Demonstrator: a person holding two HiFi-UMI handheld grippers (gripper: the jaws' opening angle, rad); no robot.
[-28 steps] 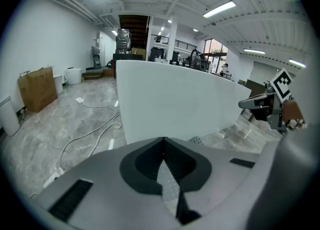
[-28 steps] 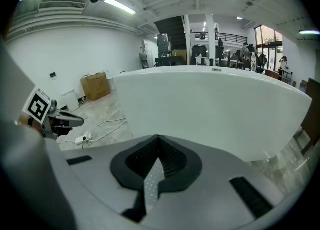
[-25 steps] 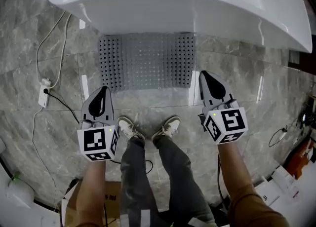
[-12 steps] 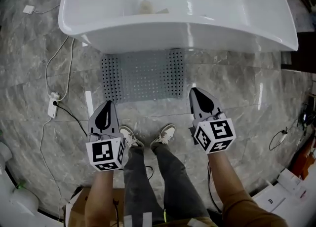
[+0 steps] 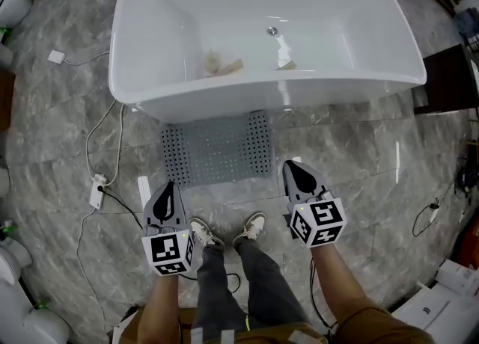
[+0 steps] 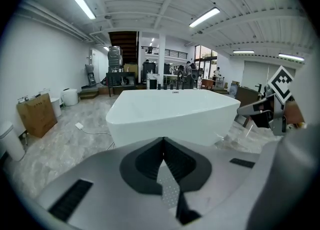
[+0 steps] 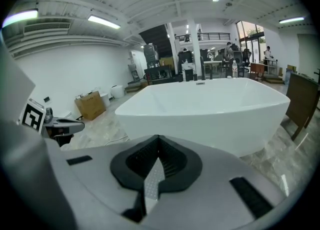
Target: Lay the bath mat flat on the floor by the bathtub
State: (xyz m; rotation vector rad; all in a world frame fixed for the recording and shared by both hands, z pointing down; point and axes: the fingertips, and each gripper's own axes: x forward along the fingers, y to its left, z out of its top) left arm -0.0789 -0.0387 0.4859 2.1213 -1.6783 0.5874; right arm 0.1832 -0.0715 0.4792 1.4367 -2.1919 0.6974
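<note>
Both pairs of jaws are pressed together and hold nothing. The bath mat [image 5: 218, 157] lies flat on the floor, ahead of and between the tips of the left gripper [image 5: 167, 189] and the right gripper [image 5: 296, 172]. Its far edge meets the bathtub [image 5: 269, 96], so the task looks done. The shoes [image 5: 254, 226] stand just behind the jaws, and a step forward could ruck up the mat's near edge. Only the head view shows the whole mat and the cable [image 5: 112, 148] left of the left jaws. The gripper views show the tub's outer wall and the room beyond.

White power strip [image 5: 97, 194], brown cardboard box [image 6: 36, 115]
</note>
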